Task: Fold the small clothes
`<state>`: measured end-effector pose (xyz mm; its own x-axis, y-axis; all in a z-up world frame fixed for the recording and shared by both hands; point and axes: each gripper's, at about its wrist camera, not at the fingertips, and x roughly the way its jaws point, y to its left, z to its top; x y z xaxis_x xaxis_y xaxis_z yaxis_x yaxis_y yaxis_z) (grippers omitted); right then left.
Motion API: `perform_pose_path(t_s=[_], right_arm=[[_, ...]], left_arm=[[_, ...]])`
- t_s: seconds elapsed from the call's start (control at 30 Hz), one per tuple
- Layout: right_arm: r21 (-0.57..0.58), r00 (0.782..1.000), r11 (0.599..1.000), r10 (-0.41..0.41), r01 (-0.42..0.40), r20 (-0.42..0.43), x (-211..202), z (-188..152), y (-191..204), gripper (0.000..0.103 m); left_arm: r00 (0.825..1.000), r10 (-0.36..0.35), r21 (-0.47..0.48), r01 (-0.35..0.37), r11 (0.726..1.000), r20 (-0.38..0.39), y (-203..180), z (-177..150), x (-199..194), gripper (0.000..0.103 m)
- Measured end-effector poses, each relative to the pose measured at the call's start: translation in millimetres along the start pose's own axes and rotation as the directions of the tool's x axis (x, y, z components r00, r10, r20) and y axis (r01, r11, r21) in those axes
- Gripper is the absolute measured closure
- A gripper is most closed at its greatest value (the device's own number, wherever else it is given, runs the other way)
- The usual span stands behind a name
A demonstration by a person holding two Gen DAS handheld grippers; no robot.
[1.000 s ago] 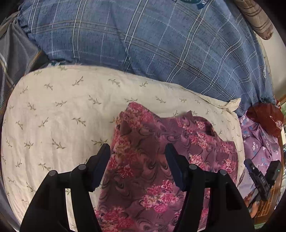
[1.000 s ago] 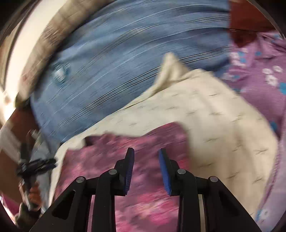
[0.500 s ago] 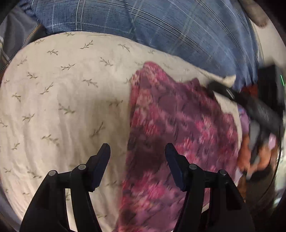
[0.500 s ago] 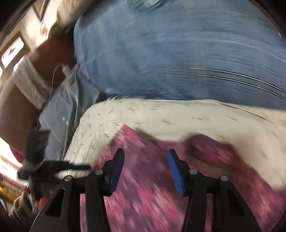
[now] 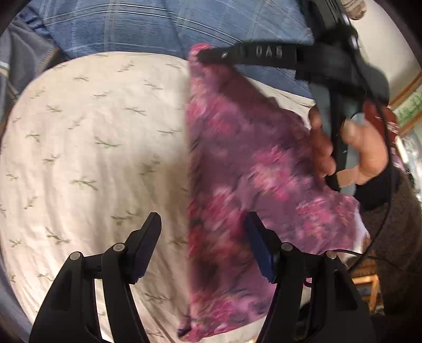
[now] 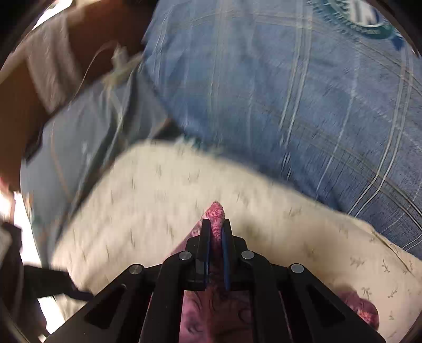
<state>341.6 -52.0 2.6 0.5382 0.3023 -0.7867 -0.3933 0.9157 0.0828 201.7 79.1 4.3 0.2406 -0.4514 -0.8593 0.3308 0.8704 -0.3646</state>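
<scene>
A purple-pink floral garment lies on a cream pillow with a small leaf print. My left gripper is open, low over the garment's left edge, one finger over the pillow and one over the cloth. My right gripper is shut on the garment's far corner and lifts it above the pillow. In the left wrist view the right gripper pinches that corner at the top, with the person's hand on its handle.
A blue checked pillow lies behind the cream pillow and also shows in the right wrist view. Grey-blue bedding and a dark wooden headboard are at the left. A red object is at the right edge.
My right gripper has swung to the garment's far corner, closed on it and lifted it. My left gripper stays open and has moved toward the garment's left edge.
</scene>
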Motion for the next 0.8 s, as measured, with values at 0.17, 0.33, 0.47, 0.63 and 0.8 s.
perform_pose_path(t_s=[0.17, 0.33, 0.47, 0.63, 0.8], right_arm=[[0.141, 0.984, 0.983, -0.097, 0.119, -0.152, 53, -17, -21, 0.089], [0.365, 0.998, 0.929, 0.031, -0.052, 0.062, -36, -52, -62, 0.066], [0.445, 0.980, 0.889, -0.168, 0.105, 0.103, -132, -113, -129, 0.051], [0.589, 0.922, 0.730, -0.381, 0.347, -0.070, -192, -208, -214, 0.048], [0.668, 0.920, 0.648, -0.360, 0.365, -0.153, -189, -274, -249, 0.049]], left_arm=[[0.996, 0.083, -0.007, -0.083, 0.997, -0.021, 0, -8, 12, 0.038], [0.994, 0.102, 0.012, -0.102, 0.995, 0.027, -14, -14, -13, 0.038], [0.995, 0.043, -0.035, -0.040, 0.999, 0.086, -21, -5, -32, 0.038], [0.998, 0.013, -0.078, -0.008, 0.997, 0.060, -47, 38, -4, 0.038], [1.000, 0.022, -0.112, -0.024, 0.993, -0.018, -60, 40, 31, 0.038]])
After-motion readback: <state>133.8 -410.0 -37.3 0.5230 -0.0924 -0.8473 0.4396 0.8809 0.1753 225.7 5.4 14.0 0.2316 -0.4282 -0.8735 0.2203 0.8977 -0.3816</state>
